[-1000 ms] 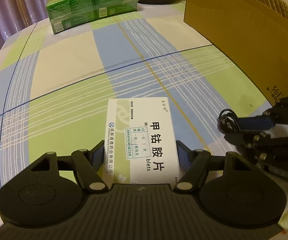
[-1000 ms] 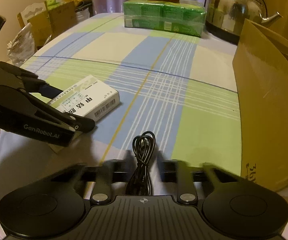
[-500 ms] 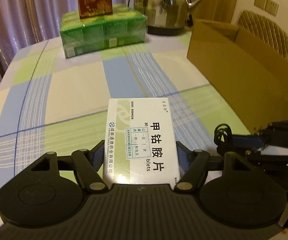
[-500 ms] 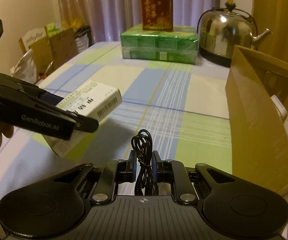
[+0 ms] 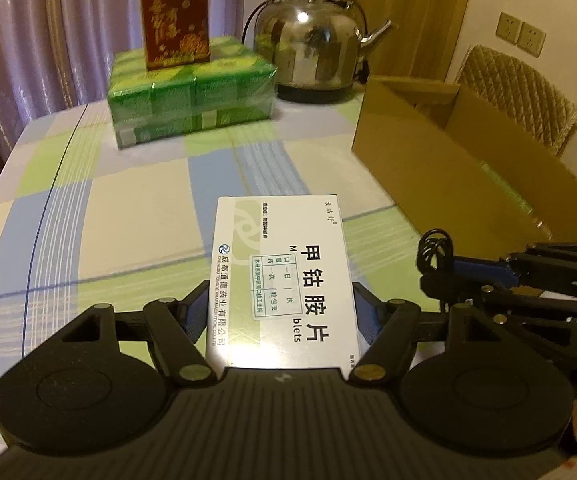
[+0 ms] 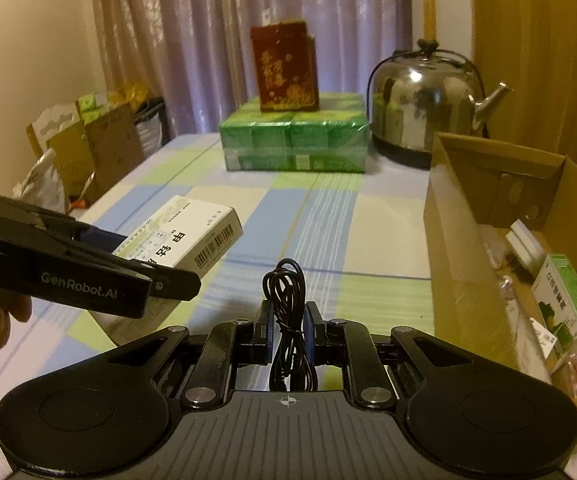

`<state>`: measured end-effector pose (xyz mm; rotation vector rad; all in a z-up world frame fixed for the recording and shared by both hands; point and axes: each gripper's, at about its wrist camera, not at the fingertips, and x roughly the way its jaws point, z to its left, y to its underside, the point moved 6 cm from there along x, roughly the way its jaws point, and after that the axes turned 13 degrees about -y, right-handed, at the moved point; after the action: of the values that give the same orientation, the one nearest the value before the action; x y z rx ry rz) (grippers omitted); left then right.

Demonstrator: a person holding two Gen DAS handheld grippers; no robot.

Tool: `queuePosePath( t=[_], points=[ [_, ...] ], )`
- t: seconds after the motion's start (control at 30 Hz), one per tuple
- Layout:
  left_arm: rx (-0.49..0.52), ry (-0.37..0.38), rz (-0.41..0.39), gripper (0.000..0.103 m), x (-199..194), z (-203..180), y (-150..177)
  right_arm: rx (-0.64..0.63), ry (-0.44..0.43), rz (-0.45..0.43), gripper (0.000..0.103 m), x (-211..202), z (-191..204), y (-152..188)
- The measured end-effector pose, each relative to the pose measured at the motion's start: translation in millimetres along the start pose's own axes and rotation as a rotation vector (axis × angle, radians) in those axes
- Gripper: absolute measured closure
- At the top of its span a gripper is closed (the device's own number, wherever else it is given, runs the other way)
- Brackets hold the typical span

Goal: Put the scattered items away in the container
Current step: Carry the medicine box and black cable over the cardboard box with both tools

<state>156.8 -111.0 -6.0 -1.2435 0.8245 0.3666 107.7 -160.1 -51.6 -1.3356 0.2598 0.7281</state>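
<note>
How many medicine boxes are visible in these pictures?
2: a white medicine box in the left gripper, and a green medicine box inside the cardboard box. Others may be hidden there.

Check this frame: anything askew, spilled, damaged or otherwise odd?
Nothing stands out. The left gripper holds the white medicine box squarely, the right gripper clamps the coiled black cable, and the cardboard box sits upright and open.
</note>
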Motion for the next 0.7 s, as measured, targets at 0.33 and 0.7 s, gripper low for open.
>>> queuePosePath(
  t=[0.33,0.7],
  points=[
    [-0.009,0.071,-0.139,0.036,-43,-37,-58,0.048,0.074,-0.133,0.092,-53,-25,-47],
    [0.024,0.205,-0.185,0.036,-47,-120,-94,0.091,0.241,-0.198,0.092,-121,-98,-76]
  ],
)
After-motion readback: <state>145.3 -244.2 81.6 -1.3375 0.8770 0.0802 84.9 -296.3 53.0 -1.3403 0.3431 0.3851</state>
